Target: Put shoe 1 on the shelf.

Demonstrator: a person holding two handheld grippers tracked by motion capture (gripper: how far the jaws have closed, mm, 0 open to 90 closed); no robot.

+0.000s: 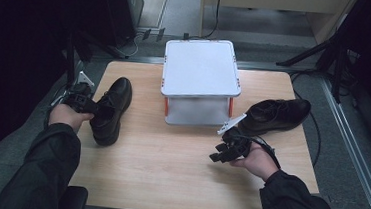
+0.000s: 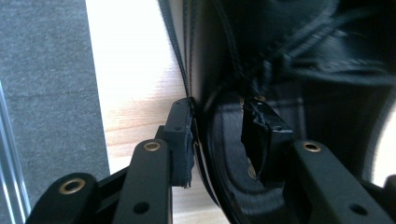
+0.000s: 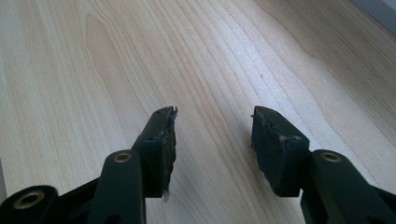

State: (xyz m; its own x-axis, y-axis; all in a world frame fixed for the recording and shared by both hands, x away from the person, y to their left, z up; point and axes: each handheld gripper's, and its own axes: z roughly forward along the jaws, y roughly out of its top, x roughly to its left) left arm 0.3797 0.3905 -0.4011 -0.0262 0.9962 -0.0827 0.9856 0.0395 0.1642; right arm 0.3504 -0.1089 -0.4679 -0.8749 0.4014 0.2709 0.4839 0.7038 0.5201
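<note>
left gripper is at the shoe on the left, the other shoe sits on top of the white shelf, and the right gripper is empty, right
Not quite. The other shoe lies on the table to the right of the white shelf, not on top of it; the high view shows this. The rest holds: the left gripper is at the left shoe, and the right gripper is empty.

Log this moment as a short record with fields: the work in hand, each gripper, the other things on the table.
work: left gripper at the left shoe
left grip: one of its fingers inside the shoe's opening, the other outside its side wall; whether they press it cannot be told
right gripper: open, nothing between its fingers, over bare table
right shoe: on the table, untouched
shelf: white, two-tier, at the table's far edge
</note>
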